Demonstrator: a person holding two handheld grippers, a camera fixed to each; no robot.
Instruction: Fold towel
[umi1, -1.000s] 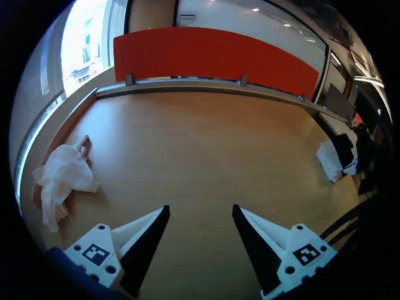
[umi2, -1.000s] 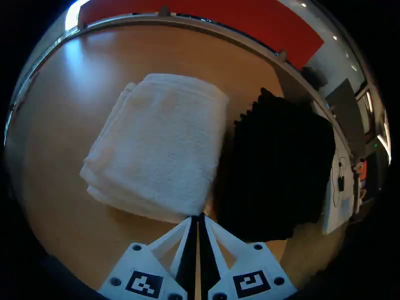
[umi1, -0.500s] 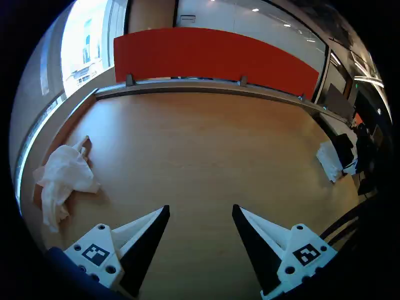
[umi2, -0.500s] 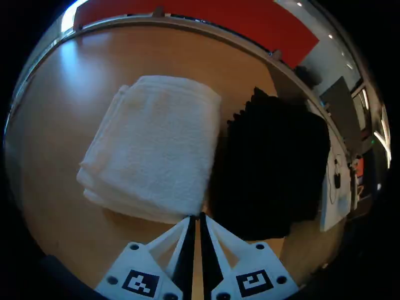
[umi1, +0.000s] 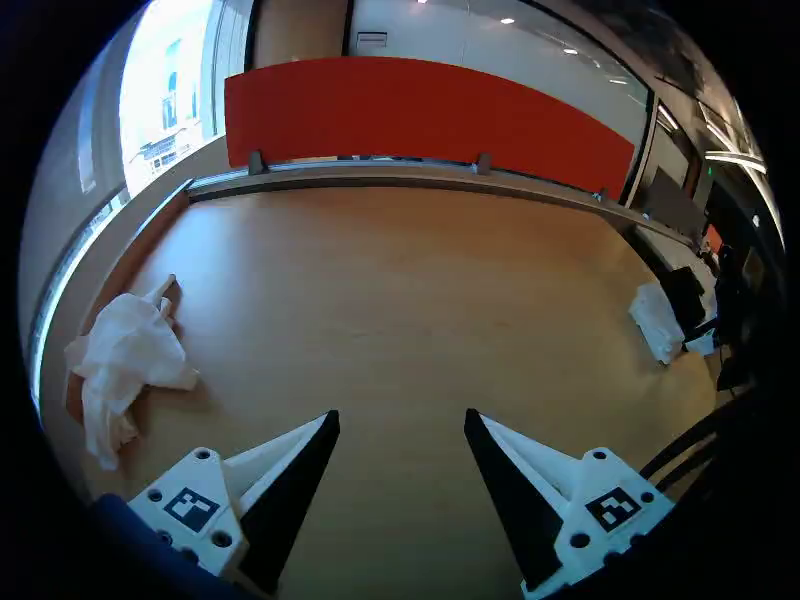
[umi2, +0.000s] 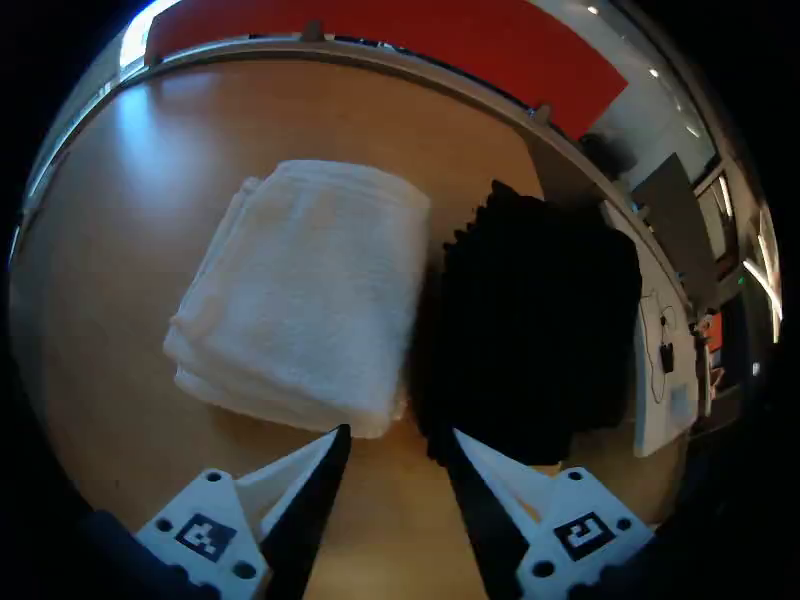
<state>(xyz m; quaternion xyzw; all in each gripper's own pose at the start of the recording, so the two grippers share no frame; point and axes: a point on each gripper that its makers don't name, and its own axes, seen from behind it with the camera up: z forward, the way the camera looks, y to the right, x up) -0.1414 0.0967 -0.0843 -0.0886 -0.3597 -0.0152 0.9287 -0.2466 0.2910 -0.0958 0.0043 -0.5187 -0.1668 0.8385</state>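
Your right tool (umi2: 400, 432) is open just before the folded white towel (umi2: 300, 300), which lies on the tabletop (umi2: 120, 200) just beside a black towel (umi2: 530, 320). Your left tool (umi1: 400, 415) is open wide; a crumpled cloth (umi1: 125, 365) lies to its left.

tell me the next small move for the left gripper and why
Probably swing the left gripper toward the crumpled white towel lying off to its left. Its jaws stand open over bare table, that towel is unfolded, and the folded white towel and black towel before the right gripper look done.
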